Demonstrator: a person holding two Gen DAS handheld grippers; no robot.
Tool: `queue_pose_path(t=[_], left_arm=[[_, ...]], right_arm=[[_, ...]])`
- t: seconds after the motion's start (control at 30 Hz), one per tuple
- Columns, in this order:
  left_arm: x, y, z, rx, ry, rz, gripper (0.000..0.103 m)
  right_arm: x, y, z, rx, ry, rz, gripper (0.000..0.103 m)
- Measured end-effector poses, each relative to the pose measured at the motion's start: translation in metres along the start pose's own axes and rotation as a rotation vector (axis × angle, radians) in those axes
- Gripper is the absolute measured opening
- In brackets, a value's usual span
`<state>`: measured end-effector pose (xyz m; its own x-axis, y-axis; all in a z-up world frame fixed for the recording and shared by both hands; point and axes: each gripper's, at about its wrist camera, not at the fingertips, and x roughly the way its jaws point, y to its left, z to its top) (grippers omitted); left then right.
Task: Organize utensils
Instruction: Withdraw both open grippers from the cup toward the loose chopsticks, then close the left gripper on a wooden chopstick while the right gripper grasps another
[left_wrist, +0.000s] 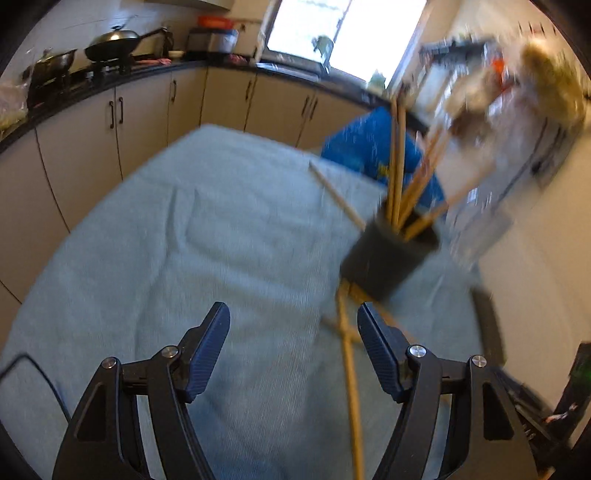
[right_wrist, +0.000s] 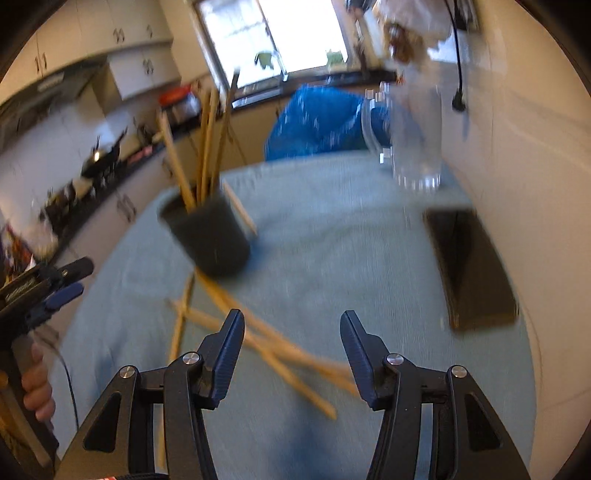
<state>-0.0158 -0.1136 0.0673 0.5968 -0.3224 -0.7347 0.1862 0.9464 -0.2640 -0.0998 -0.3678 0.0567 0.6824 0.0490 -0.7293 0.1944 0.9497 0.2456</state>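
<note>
A black cup (left_wrist: 388, 254) stands on the light blue cloth (left_wrist: 184, 240) and holds several wooden chopsticks (left_wrist: 399, 173). More loose chopsticks (left_wrist: 349, 354) lie on the cloth in front of it. My left gripper (left_wrist: 293, 325) is open and empty, just left of the loose sticks. In the right wrist view the cup (right_wrist: 214, 236) is ahead on the left, and loose chopsticks (right_wrist: 273, 343) lie under my open, empty right gripper (right_wrist: 291, 332). The left gripper (right_wrist: 55, 288) shows at the far left, held in a hand.
A clear glass (right_wrist: 413, 147) stands at the cloth's far right, and a dark flat box (right_wrist: 472, 269) lies near the wall. A blue bag (right_wrist: 325, 122) sits behind the table. Kitchen counter with woks (left_wrist: 114, 44) runs along the left.
</note>
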Motion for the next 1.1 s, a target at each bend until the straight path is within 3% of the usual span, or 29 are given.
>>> queue_pose_path(t=[0.2,0.37,0.43,0.47,0.57,0.6,0.63,0.67,0.7,0.73,0.9,1.1], left_arm=[[0.016,-0.029,-0.038,0.16,0.084,0.016,0.071],[0.041,-0.053,-0.058,0.284,0.168,0.052,0.069],[0.049,-0.058,-0.064,0.305,0.201,0.062,0.056],[0.05,-0.061,-0.065,0.319,0.191,0.081,0.056],[0.05,-0.067,-0.068,0.34,0.173,0.103,0.04],[0.049,-0.068,-0.069,0.337,0.17,0.107,0.03],[0.048,-0.068,-0.069,0.339,0.168,0.115,0.013],[0.047,-0.068,-0.069,0.341,0.167,0.13,0.007],[0.048,-0.066,-0.068,0.338,0.169,0.133,0.007],[0.047,-0.063,-0.067,0.33,0.173,0.127,0.007],[0.035,-0.045,-0.069,0.299,0.196,0.115,0.007],[0.002,-0.011,-0.09,0.294,0.231,0.074,0.007]], right_arm=[[0.007,-0.005,-0.034,-0.073,0.079,-0.024,0.058],[0.017,-0.001,-0.04,-0.088,0.084,-0.057,0.057],[0.022,0.002,-0.039,-0.094,0.088,-0.064,0.054],[0.027,0.003,-0.039,-0.099,0.094,-0.069,0.053],[0.033,0.014,-0.034,-0.129,0.088,-0.09,0.05],[0.035,0.017,-0.033,-0.137,0.087,-0.095,0.048],[0.036,0.02,-0.032,-0.145,0.09,-0.1,0.037],[0.038,0.024,-0.031,-0.157,0.095,-0.111,0.032],[0.038,0.026,-0.031,-0.16,0.099,-0.114,0.02],[0.038,0.028,-0.031,-0.159,0.104,-0.108,0.017],[0.027,0.032,-0.043,-0.16,0.135,-0.072,0.01],[-0.009,0.028,-0.08,-0.145,0.268,0.026,0.008]])
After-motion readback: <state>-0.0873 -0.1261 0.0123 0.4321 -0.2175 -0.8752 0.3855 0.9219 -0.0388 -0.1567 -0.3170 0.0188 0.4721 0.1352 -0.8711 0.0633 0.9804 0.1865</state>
